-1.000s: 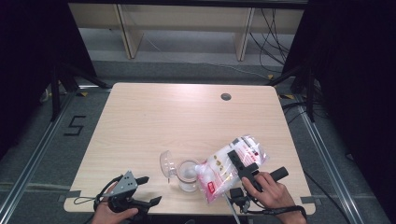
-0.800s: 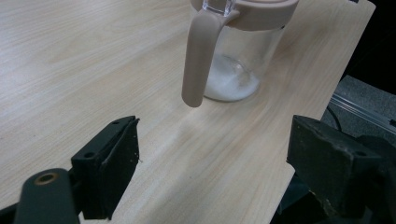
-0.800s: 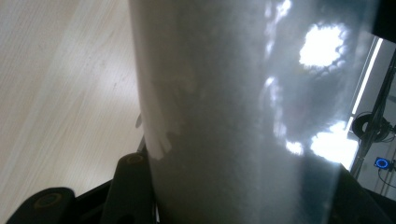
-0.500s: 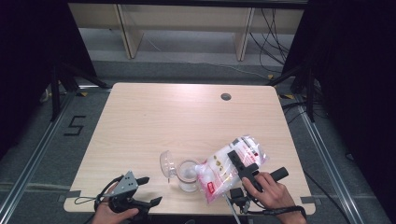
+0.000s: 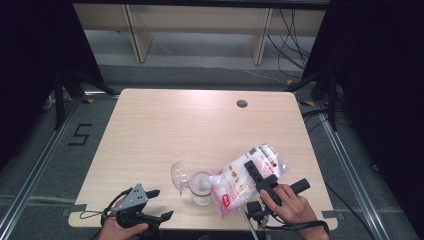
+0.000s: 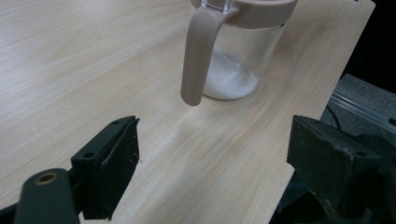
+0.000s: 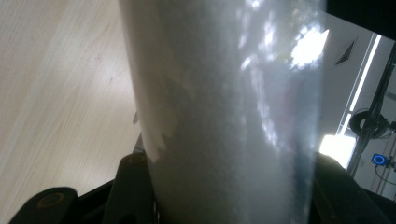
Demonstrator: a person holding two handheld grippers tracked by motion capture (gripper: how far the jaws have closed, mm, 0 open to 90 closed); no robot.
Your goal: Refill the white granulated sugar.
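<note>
Pale wood table (image 5: 165, 130) stands over a grey floor, with dark curtains at both sides and a small round hole (image 5: 242, 104) near its far edge. Near the front edge, right of centre, a clear jar (image 5: 201, 187) stands upright with its lid (image 5: 178, 175) swung open to the left; white powder lies in its bottom, and a beige handle (image 6: 196, 56) hangs from its rim in the left gripper view. The right gripper (image 5: 256, 172) is clamped on a plastic bag (image 5: 245, 179) of white powder, which is tilted with its low end against the jar's mouth; whether powder is falling is hard to tell. In the right gripper view the bag (image 7: 224, 107) sits between the two jaws. The left gripper (image 5: 156, 204) rests at the front edge near the left corner, jaws spread wide and holding nothing, aimed at the jar and well short of it.
</note>
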